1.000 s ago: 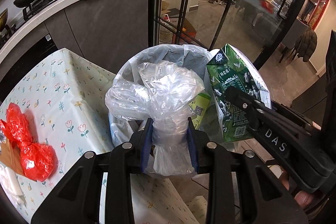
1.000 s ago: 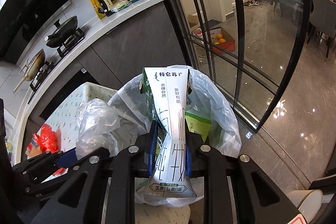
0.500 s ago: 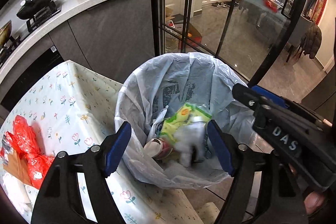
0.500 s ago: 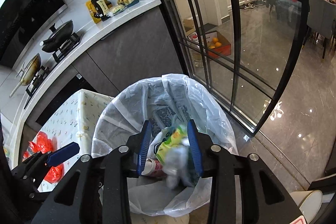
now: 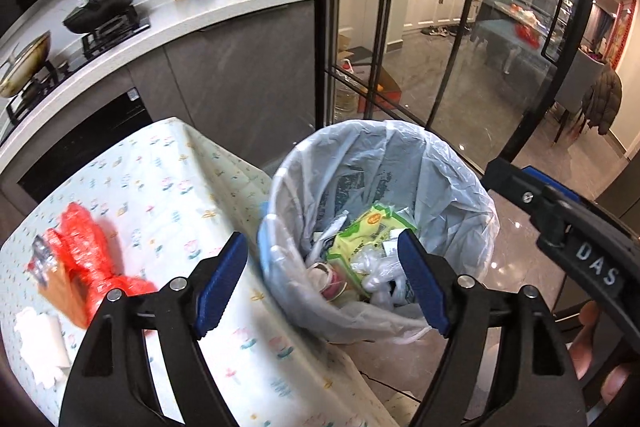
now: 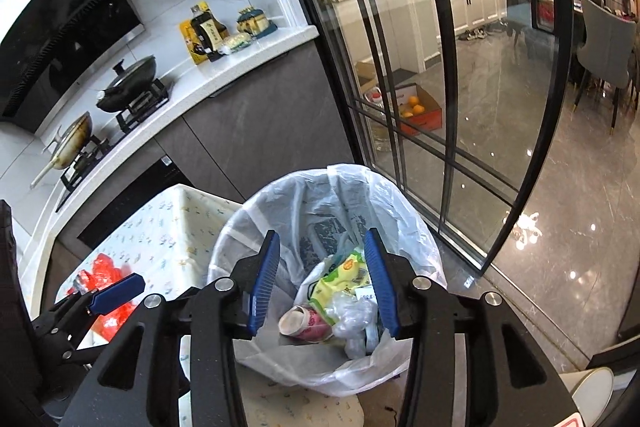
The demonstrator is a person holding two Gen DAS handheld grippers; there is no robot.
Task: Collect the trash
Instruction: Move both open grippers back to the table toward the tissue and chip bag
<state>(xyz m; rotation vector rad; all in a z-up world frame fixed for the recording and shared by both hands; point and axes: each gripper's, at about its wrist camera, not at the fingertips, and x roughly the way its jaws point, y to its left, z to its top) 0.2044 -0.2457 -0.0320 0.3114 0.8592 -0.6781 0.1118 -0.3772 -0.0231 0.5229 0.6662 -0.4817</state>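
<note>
Both grippers hang over the lined trash bin (image 5: 452,167) just off the table's (image 5: 168,187) far corner. The left gripper (image 5: 320,283) and right gripper (image 6: 322,283) have jaws opening, nothing between them. A green packet (image 6: 344,277), clear plastic and what looks like 1 cup lie inside.

Thin crinkled plastic bin liner (image 5: 448,167), glossy stone-look floor (image 6: 560,227), tablecloth (image 5: 168,187) perhaps matt cloth
</note>
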